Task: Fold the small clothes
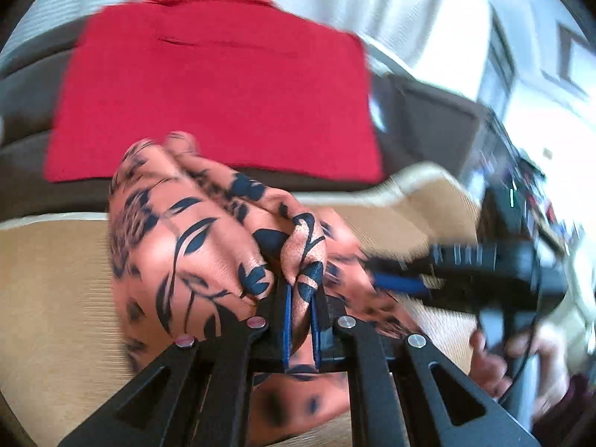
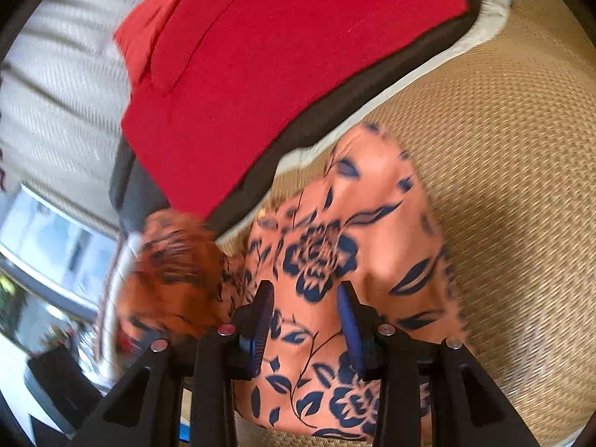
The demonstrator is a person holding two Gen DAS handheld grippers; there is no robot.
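An orange cloth with dark blue flowers [image 1: 167, 242] is bunched up over the woven mat. My left gripper [image 1: 300, 292] is shut on a raised fold of it, the fabric squeezed between the blue pads. In the right wrist view the same cloth [image 2: 372, 223] spreads flat, and its left part is blurred. My right gripper [image 2: 305, 290] hovers over it with its jaws partly apart; the cloth shows flat through the gap. From the left wrist view the right gripper [image 1: 398, 281] reaches the cloth's right edge, held by a hand [image 1: 488, 361].
A folded red garment [image 1: 216, 93] [image 2: 279, 56] lies on a dark cushion [image 1: 29, 97] just beyond the tan woven mat [image 1: 48, 279] [image 2: 503, 186]. White ribbed fabric [image 2: 56, 93] lies behind it. A window and dark furniture sit at the side.
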